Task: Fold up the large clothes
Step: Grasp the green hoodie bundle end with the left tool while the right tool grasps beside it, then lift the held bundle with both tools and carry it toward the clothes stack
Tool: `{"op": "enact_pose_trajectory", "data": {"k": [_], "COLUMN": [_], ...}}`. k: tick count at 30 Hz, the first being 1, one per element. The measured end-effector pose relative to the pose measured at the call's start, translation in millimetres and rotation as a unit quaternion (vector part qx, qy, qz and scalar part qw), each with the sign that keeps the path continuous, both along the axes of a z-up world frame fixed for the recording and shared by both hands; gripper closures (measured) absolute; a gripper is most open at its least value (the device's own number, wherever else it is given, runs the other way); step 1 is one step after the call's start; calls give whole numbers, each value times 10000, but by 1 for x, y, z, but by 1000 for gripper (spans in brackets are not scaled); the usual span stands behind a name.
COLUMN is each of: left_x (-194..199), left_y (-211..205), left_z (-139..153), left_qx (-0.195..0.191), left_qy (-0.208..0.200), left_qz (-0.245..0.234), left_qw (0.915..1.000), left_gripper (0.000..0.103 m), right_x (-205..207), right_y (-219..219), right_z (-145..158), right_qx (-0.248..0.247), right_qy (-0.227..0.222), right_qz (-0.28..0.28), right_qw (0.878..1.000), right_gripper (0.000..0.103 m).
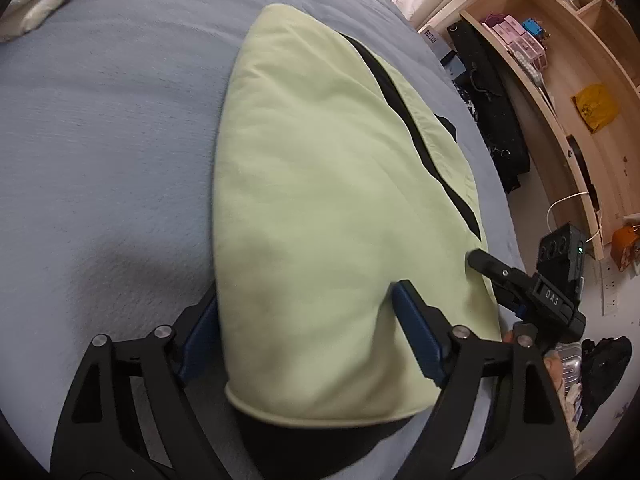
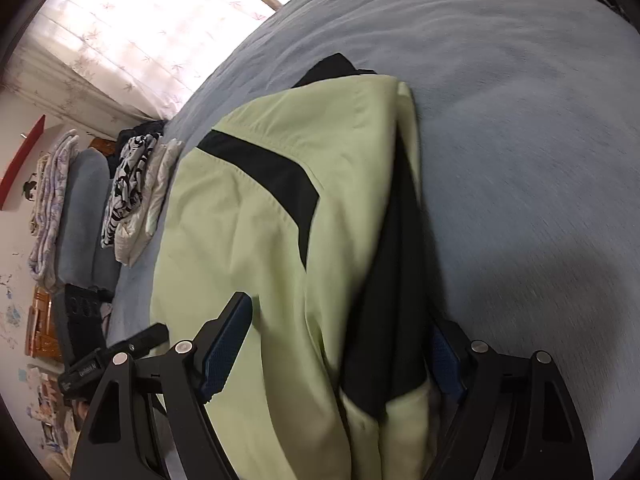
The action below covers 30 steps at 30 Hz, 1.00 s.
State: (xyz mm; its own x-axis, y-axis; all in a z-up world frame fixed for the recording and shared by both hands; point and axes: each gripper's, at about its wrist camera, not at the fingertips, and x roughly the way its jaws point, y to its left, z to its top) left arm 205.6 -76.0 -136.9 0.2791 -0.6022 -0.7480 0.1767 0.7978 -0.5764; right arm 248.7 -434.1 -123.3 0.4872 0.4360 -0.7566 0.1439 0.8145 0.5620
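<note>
A: Where does the pale green garment (image 1: 320,208) sit?

B: Folded on the bed (image 1: 100,140), its near end lying between both pairs of tongs. The left tongs (image 1: 304,332) and right tongs (image 2: 340,356) stand spread, pinching nothing.

A: Next?

B: Probably close both evenly on the near edge, catching every layer.

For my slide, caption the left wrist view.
Open left gripper straddles the near end of a folded pale green garment on a blue bed.
</note>
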Motion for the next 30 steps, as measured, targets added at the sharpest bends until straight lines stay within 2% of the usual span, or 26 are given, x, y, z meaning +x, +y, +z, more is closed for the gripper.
{"op": "enact_pose_trajectory", "data": {"k": [5, 7, 9, 10, 11, 12, 13, 14, 16, 17, 18, 21, 23, 26, 30], "left_x": [15, 21, 25, 28, 29, 29, 28, 25, 15, 9, 3, -12, -25, -42, -61], "left_y": [-20, -29, -35, -39, -41, -44, -46, -47, -47, -53, -57, -60, -53, -25, 39], "left_z": [-10, -12, -13, -13, -12, -9, -5, 0, 15, 28, 37, 61, 83, 112, 155], "left_qx": [-159, -122, -107, -78, -3, 117, 216, 294, 550, 782, 913, 1205, 1421, 1518, 1582], "left_qy": [136, 190, 220, 240, 243, 193, 107, -41, -479, -870, -1084, -1545, -1907, -2246, -2556], "left_qz": [50, 68, 162, 216, 295, 384, 436, 478, 441, 310, 255, 223, 201, 221, 424], "left_qw": [9998, 9997, 9996, 9994, 9993, 9990, 9988, 9984, 9964, 9926, 9896, 9804, 9711, 9623, 9528], "left_gripper": [12, 8, 8, 9, 11, 18, 29, 36, 64, 67, 71, 76, 76, 77, 77], "right_x": [29, 39, 44, 46, 47, 47, 47, 45, 40, 37, 34, 26, 20, 15, 20], "right_y": [9, 13, 18, 19, 19, 20, 21, 24, 38, 48, 61, 101, 128, 163, 212], "right_z": [-7, -8, -9, -10, -9, -8, -4, 0, 19, 29, 41, 71, 85, 108, 140], "right_qx": [116, 35, -58, -81, -77, -45, -28, -60, -212, -310, -482, -868, -1015, -831, -505], "right_qy": [-91, -75, -32, -17, -22, -41, -76, -124, -371, -486, -620, -913, -1040, -1296, -1662], "right_qz": [252, 269, 242, 220, 191, 168, 148, 137, 211, 261, 328, 549, 674, 782, 945], "right_qw": [9996, 9996, 9997, 9997, 9998, 9998, 9999, 9998, 9989, 9980, 9964, 9905, 9871, 9850, 9802], "right_gripper": [21, 31, 49, 52, 61, 72, 76, 80, 86, 88, 88, 89, 89, 89, 89]}}
